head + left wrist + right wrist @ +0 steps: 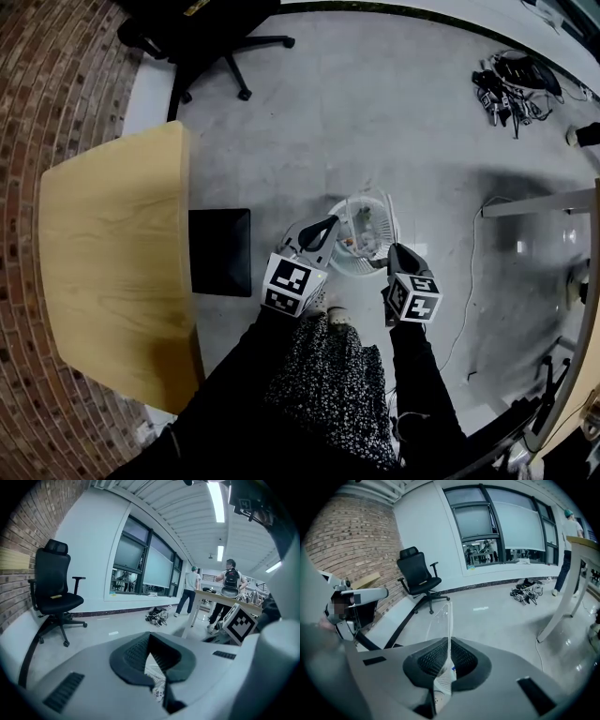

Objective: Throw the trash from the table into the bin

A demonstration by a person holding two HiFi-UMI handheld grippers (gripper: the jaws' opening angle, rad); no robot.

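We see both grippers held low over the white mesh bin, which stands on the grey floor just off the edge of the wooden table. The left gripper hangs over the bin's left rim and the right gripper over its right rim. In the right gripper view, the right gripper has its dark ribbed pads closed on a clear plastic wrapper. The thin, see-through sheet stands up past the jaw tips, and a white meshed patch of it shows lower down in the gap. In the left gripper view, the left gripper has its jaws drawn together at the tip. A scrap of white printed paper fills the narrow wedge behind the tip. We take it to be pinched there, though the exact point of contact is hard to make out. Inside the bin we can see a few small bits, one greenish and one orange, too small to name. A black panel sits against the table's near edge, between the table and the bin. A black office chair stands by the brick wall. A tangle of cables lies on the floor well away from the bin.
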